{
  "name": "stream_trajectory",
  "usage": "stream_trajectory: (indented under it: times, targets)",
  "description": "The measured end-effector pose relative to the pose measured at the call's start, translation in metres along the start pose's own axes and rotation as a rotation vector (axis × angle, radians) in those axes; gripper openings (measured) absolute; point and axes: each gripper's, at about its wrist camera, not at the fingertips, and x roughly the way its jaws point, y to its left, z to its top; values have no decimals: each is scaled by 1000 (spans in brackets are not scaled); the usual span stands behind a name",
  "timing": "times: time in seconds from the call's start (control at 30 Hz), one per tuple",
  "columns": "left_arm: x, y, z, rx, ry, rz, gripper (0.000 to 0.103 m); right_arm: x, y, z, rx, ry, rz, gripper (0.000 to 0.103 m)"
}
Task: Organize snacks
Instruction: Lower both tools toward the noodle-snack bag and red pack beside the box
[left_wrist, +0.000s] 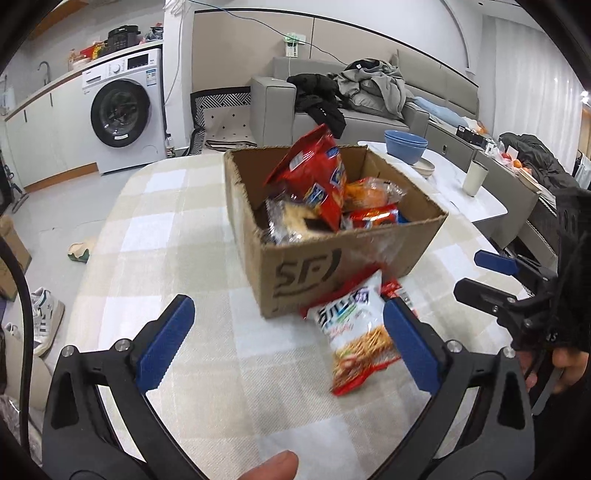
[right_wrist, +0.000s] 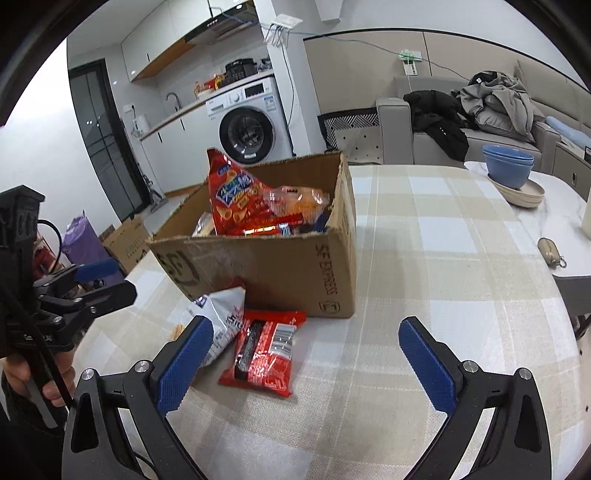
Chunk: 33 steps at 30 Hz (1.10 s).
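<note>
1. Two packets lie loose on the desk (right_wrist: 424, 266), just in front of the cardboard box (right_wrist: 280, 266): white snack bag (left_wrist: 354, 332) touching the box's front wall, red packet (right_wrist: 264, 350) just beside it, partly under the white bag's edge.
2. Left gripper (left_wrist: 288, 339): jaws spread wide, nothing held; white bag sits just inside its right pad, not pressed.
3. Right gripper (right_wrist: 306, 358): jaws wide apart, empty, red packet between them, pads clear of it.
4. Step judged: both packets sit free, grippers lined up over them; the box already holds several snacks, tall red chip bag (left_wrist: 314, 181) sticking up above its rim.
5. Next move likely: close on one packet, lift over the box's front wall, drop inside.
6. Materials: packets glossy crinkly film, flat pillow shapes, likely slippery; box corrugated, rough torn rim, printed logo; checked cloth, woven, covers the desk.
</note>
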Motion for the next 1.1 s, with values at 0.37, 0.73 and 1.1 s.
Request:
stream_trajectory:
  times: [0.37,0.73,1.1]
  targets:
    - [5,13,-6,-24,35,10,102,36,13,-13,-29,120,-26,102]
    - [19,13,-7,-25,71,4,102,66,25,-23,-36,197,-58,102]
    - [28,15,-12,-25,91,11,102,70,14,-19,-5,223,-146,102]
